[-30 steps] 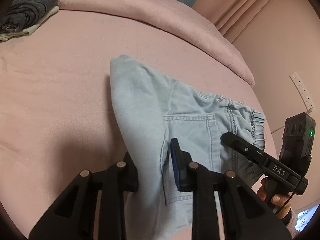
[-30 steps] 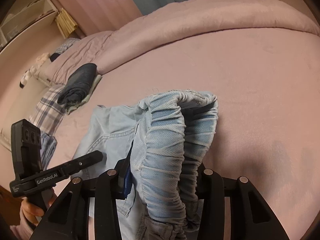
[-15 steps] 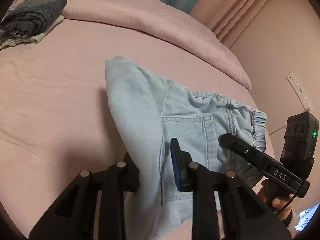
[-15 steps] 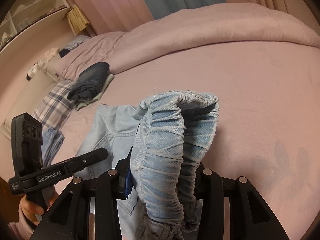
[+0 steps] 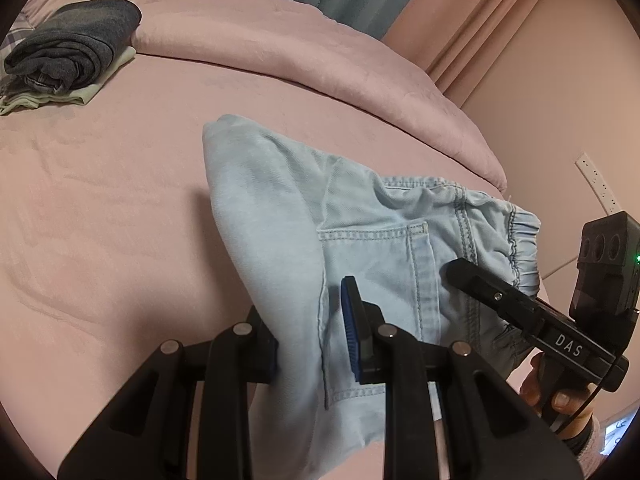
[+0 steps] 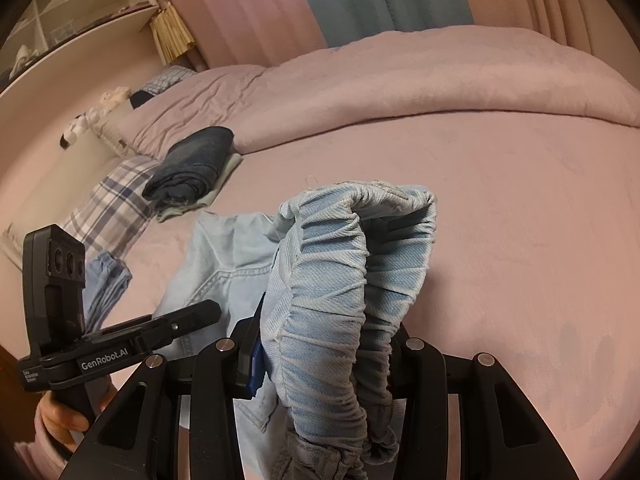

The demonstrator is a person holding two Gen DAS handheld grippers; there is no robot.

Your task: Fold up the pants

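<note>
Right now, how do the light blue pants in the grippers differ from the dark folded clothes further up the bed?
The light blue pants are pale denim; the dark folded clothes are charcoal grey. The pants are loose and lifted, clamped by the left gripper and the right gripper; the dark clothes lie in a compact folded bundle, untouched. The pants show a gathered elastic waistband; the bundle shows none. Both are over the pink bedspread.

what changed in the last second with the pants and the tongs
Both tongs, left and right, lifted the light blue pants a little off the pink bed, so more of the room shows beyond it. Nothing was let go: each pair stays clamped on the denim. The dark folded clothes did not move.
</note>
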